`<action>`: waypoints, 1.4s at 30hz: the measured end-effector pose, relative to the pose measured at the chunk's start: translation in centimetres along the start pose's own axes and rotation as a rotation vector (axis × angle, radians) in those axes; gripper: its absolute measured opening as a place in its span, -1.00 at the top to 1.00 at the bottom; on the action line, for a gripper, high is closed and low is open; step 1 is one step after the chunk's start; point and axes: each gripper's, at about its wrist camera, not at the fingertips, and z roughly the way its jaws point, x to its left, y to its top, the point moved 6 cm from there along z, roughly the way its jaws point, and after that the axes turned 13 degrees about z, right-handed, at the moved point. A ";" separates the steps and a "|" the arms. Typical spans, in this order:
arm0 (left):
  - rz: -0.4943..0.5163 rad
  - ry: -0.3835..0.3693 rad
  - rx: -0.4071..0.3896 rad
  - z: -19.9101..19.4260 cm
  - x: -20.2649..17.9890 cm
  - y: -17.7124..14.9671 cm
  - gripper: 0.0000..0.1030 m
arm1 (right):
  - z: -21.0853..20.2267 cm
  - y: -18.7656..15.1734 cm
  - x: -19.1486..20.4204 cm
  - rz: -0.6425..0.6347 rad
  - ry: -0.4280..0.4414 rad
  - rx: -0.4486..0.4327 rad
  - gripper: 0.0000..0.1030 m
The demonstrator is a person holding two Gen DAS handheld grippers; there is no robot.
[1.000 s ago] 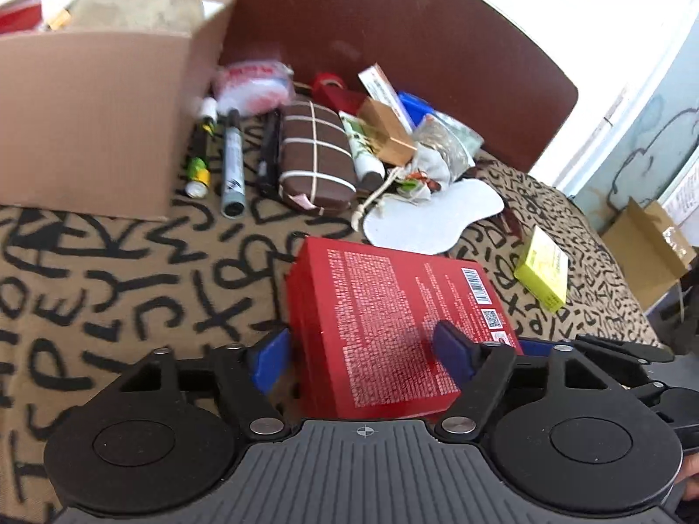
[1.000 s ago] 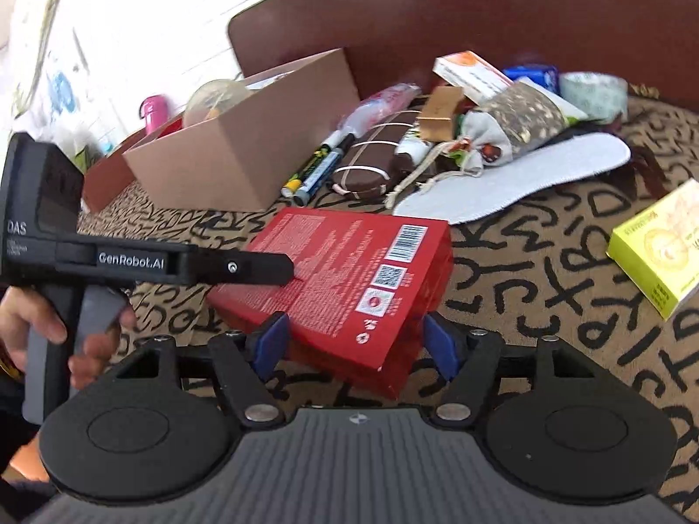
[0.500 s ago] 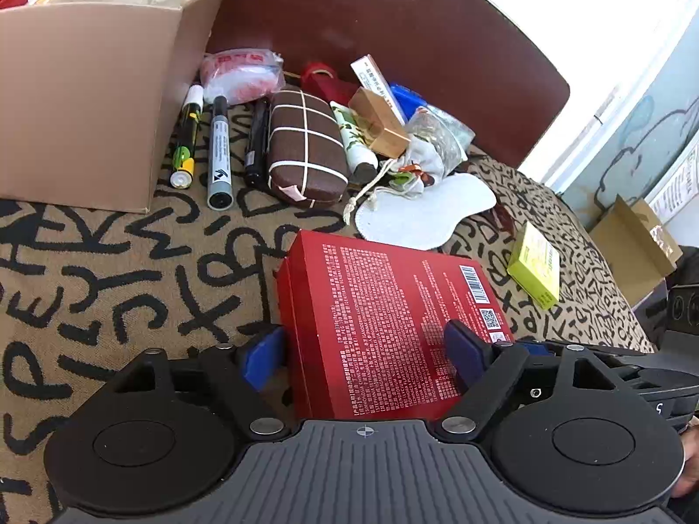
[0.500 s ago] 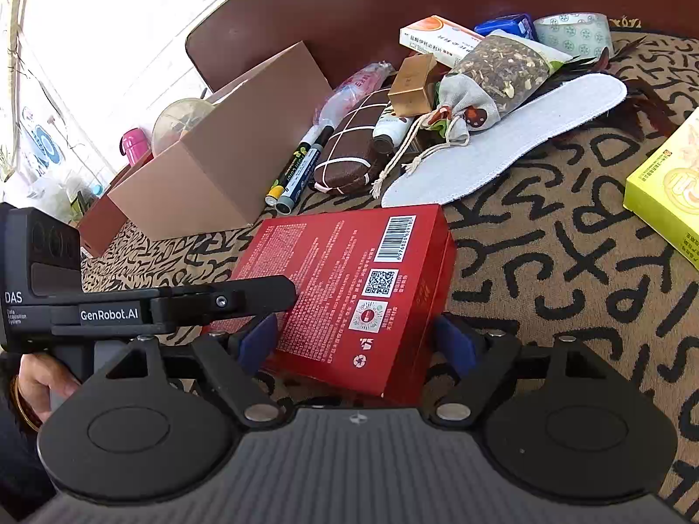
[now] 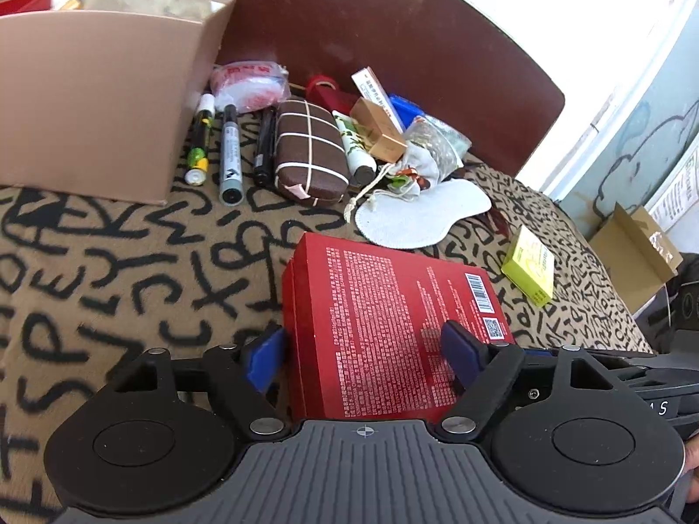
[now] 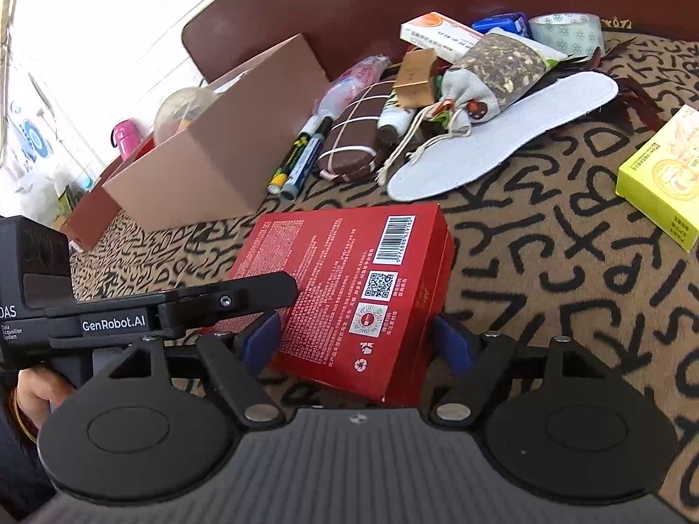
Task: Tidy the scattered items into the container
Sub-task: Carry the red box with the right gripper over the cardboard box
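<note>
The red box (image 5: 384, 332) lies flat on the letter-patterned surface (image 5: 109, 270), printed back up, in front of the cardboard container (image 5: 96, 100), which stands apart from it at the back left. The left gripper (image 5: 365, 353) straddles the box's near end — one blue finger (image 5: 264, 358) at its left edge, the other over the printed top — having just closed a little; whether the pads press cannot be told. The right gripper (image 6: 356, 343) brackets the barcode corner of the same box (image 6: 349, 288), its fingers (image 6: 452, 343) spread wide after closing slightly, a gap showing on the right side. Behind lie markers (image 5: 229, 153), a brown case (image 5: 308, 153), a white insole (image 5: 419, 214) and a yellow box (image 5: 528, 270).
</note>
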 end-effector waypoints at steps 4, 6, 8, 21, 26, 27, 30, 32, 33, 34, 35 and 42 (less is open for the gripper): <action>-0.011 0.021 -0.025 -2.2 0.3 -0.5 -0.48 | -0.7 -0.9 1.7 -0.034 -0.004 0.009 -0.42; -0.005 0.040 -0.046 -3.5 0.6 -0.6 -0.48 | -0.8 -1.3 2.9 -0.072 -0.006 0.022 -0.41; -0.005 0.058 -0.063 -4.6 1.0 -0.6 -0.48 | -0.5 -1.7 4.1 -0.100 -0.007 0.030 -0.41; -0.046 0.153 -0.239 -12.8 5.1 1.9 -0.47 | -0.1 -0.1 12.4 -0.218 0.074 -0.020 -0.33; -0.010 0.218 -0.323 -16.5 6.7 5.2 -0.47 | 0.3 2.5 16.9 -0.254 0.130 -0.066 -0.34; -0.006 0.232 -0.337 -17.2 7.2 6.0 -0.47 | 0.6 3.1 17.8 -0.257 0.141 -0.076 -0.35; -0.001 0.277 -0.372 -18.9 8.8 8.1 -0.47 | 1.4 4.9 20.6 -0.275 0.172 -0.108 -0.36; -0.003 0.305 -0.388 -19.8 10.2 9.4 -0.47 | 2.2 6.2 22.3 -0.279 0.188 -0.122 -0.36; -0.011 0.315 -0.394 -20.1 11.0 10.1 -0.47 | 2.8 6.8 23.1 -0.281 0.194 -0.125 -0.36; -0.017 0.324 -0.399 -20.5 11.8 10.7 -0.47 | 3.4 7.3 24.0 -0.282 0.201 -0.127 -0.36; -0.018 0.333 -0.406 -20.8 12.7 11.3 -0.47 | 3.9 7.8 24.7 -0.283 0.208 -0.128 -0.36; -0.027 0.391 -0.440 -22.0 18.7 15.3 -0.48 | 9.1 10.5 29.5 -0.269 0.232 -0.119 -0.42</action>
